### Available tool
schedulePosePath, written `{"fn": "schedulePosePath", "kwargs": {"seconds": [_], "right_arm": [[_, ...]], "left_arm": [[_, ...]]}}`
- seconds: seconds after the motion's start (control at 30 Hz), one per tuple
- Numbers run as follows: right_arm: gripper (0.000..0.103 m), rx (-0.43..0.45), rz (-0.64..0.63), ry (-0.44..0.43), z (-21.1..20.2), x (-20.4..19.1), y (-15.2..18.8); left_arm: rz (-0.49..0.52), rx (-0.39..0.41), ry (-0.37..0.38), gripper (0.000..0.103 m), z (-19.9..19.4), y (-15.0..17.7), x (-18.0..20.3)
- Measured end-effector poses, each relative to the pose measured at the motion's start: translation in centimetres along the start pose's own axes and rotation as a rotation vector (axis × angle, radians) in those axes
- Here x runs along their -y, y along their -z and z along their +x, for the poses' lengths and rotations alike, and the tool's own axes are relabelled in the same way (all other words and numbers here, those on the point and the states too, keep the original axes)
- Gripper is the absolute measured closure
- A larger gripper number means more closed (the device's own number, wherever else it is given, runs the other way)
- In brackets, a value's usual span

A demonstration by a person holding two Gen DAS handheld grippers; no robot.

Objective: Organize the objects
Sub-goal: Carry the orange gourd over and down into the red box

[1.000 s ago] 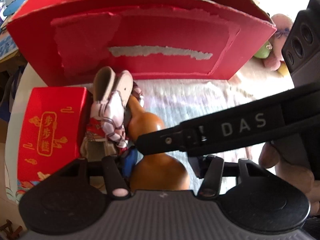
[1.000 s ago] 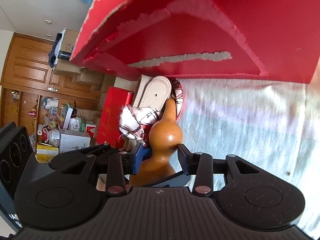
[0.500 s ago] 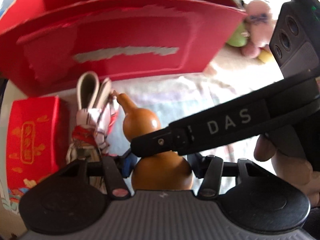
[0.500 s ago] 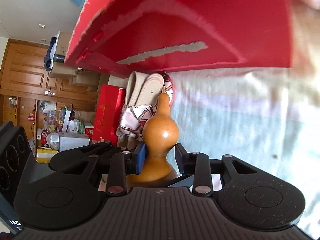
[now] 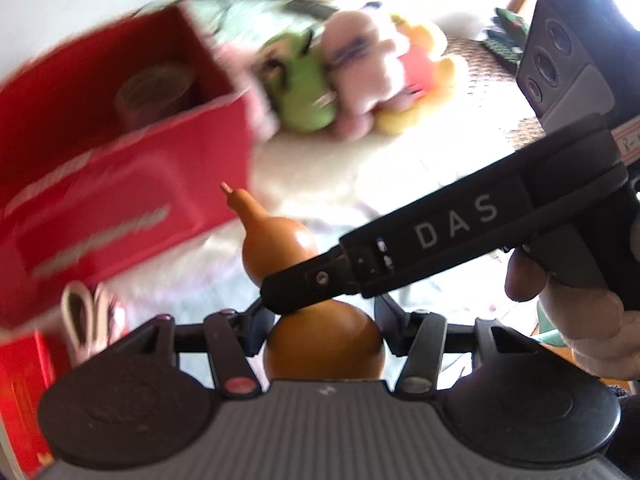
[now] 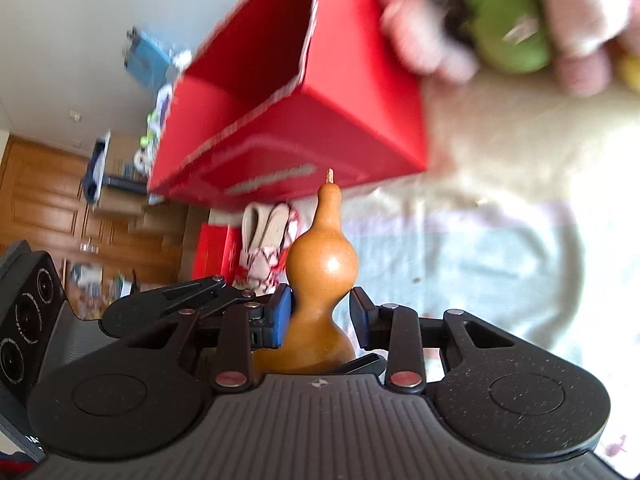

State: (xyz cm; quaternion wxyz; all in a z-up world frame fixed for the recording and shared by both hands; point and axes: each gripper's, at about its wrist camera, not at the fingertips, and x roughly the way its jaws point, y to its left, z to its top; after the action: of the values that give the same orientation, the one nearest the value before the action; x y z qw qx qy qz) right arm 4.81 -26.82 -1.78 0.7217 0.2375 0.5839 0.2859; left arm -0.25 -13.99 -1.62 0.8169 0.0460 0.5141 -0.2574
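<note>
A tan wooden gourd (image 5: pixel 276 248) hangs above the pale cloth, stem pointing away from me. My left gripper (image 5: pixel 322 328) is shut on its lower bulb. My right gripper (image 6: pixel 320 314) is shut on the narrow waist of the gourd (image 6: pixel 322 268), and one of its fingers (image 5: pixel 400 256) crosses the left wrist view from the right. The open red box (image 5: pixel 120 184) stands behind and to the left, with a brownish roll (image 5: pixel 156 88) inside. In the right wrist view the red box (image 6: pixel 280 132) lies just beyond the gourd's stem.
Plush toys (image 5: pixel 360 80) in green, pink and yellow lie past the box's right end, also in the right wrist view (image 6: pixel 508 20). A pair of slippers (image 6: pixel 268 236) and a small red box (image 6: pixel 214 248) sit at the left. A hand (image 5: pixel 580 320) holds the right gripper.
Both grippers have risen and swung right with the gourd, off the cloth and away from the slippers. The right jaws closed onto its waist. The box's right end and plush toys came into view.
</note>
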Motion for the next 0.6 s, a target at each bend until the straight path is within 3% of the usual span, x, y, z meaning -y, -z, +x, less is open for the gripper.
{"fn": "schedulePosePath", "kwargs": {"seconds": [0.3,0.6], "right_arm": [[0.068,0.222,-0.008,0.057,-5.5,-1.9,0.1],[0.069,0.351,-0.122,0.059,-8.1,-5.2,-3.9]], "left_arm": [[0.156,0.148,0.053,0.048,-2.5,-4.8,3.7],[0.165,0.304,-0.007,0.048,-6.7,-8.9,0.6]]}}
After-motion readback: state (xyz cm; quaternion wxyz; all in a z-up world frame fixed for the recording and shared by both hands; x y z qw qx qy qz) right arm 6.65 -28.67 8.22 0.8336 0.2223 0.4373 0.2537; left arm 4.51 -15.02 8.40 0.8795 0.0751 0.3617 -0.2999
